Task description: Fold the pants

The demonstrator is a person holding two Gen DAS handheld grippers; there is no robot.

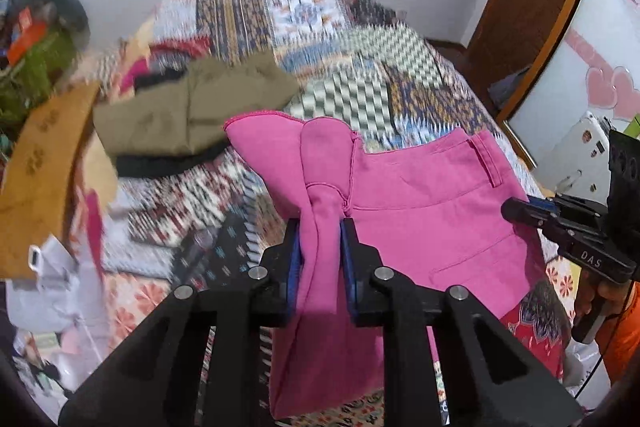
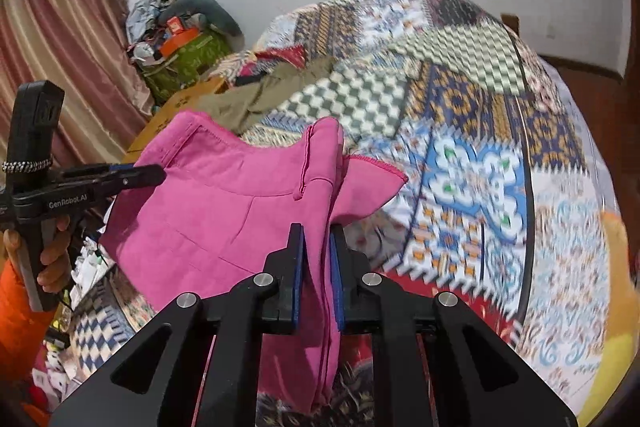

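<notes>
Pink pants (image 1: 420,211) hang in the air above a patchwork bedspread (image 1: 360,83). My left gripper (image 1: 320,227) is shut on a bunched edge of the pink pants. My right gripper (image 2: 318,231) is shut on the other edge of the pants (image 2: 224,211). The cloth stretches between the two grippers, waistband up, with a belt loop and pocket seams showing. The right gripper also shows in the left wrist view (image 1: 516,211) at the right, and the left gripper shows in the right wrist view (image 2: 156,175) at the left.
An olive-brown garment (image 1: 188,111) lies folded on the bed (image 2: 480,115) behind the pants, on top of a black one. A cardboard box (image 1: 44,163) and clutter stand left of the bed. A wooden door (image 1: 532,3) is at the right, a pink curtain (image 2: 60,47) at the left.
</notes>
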